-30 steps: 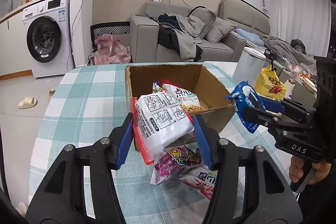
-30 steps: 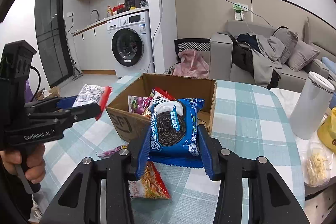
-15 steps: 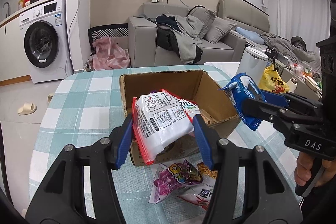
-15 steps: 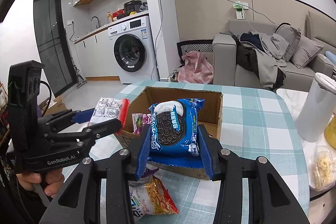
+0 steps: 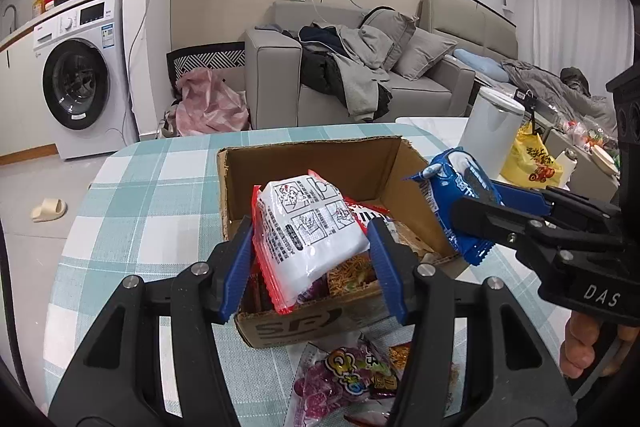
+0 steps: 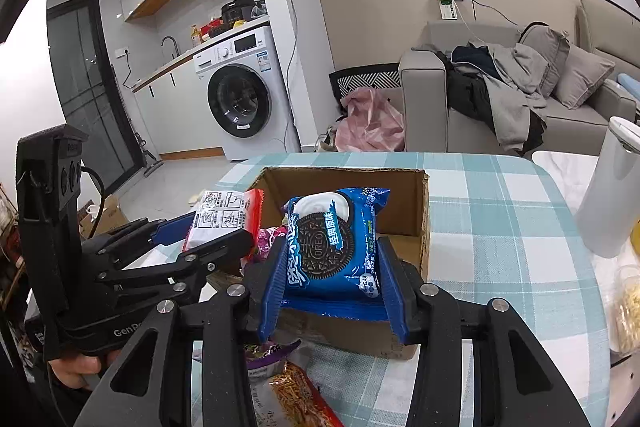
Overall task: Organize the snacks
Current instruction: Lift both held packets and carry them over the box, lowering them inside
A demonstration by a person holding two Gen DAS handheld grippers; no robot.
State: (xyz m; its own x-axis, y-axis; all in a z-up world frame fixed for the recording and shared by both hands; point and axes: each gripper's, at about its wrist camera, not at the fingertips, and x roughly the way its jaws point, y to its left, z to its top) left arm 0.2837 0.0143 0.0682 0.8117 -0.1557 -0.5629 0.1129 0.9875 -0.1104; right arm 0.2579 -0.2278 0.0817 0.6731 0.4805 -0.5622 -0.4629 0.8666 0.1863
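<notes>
Gripping snacks over the cardboard box [image 5: 360,163] — left gripper [image 5: 310,247] a white-and-red packet [image 5: 308,227], right gripper [image 6: 332,267] an Oreo pack [image 6: 332,243].

Cardboard box [image 5: 320,167] on table [image 5: 132,195], loose snack packets [image 5: 348,379] before it

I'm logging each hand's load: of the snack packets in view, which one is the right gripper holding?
The blue Oreo cookie packet, clamped in the right gripper over the brown cardboard box. The white-and-red packet is in the left gripper.
</notes>
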